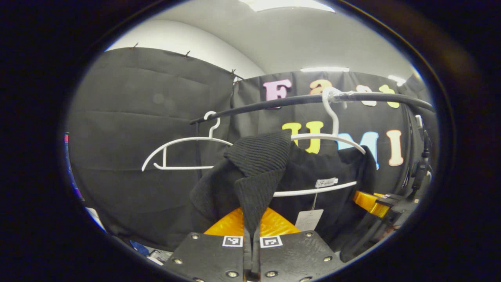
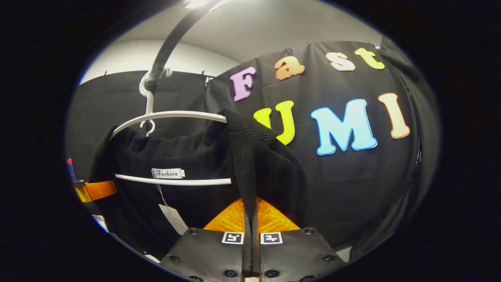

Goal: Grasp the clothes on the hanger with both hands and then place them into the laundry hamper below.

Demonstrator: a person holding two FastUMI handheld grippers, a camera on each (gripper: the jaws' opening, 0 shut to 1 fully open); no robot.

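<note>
Below the black rail (image 1: 274, 103), a black knit garment (image 1: 325, 168) hangs on a white hanger (image 1: 332, 137) — left gripper (image 1: 251, 219) clenched on one shoulder fold, right gripper (image 2: 250, 217) clenched on the opposite fold. Beside it on the rail hangs an empty hanger (image 1: 184, 150).

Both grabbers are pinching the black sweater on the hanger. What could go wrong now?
The black sweater is draped over the white hanger, so a hard pull might catch it or swing the hanger on the rail. The left gripper and right gripper each pinch just a thin fold, which might slip. The dangling tag could snag.
</note>
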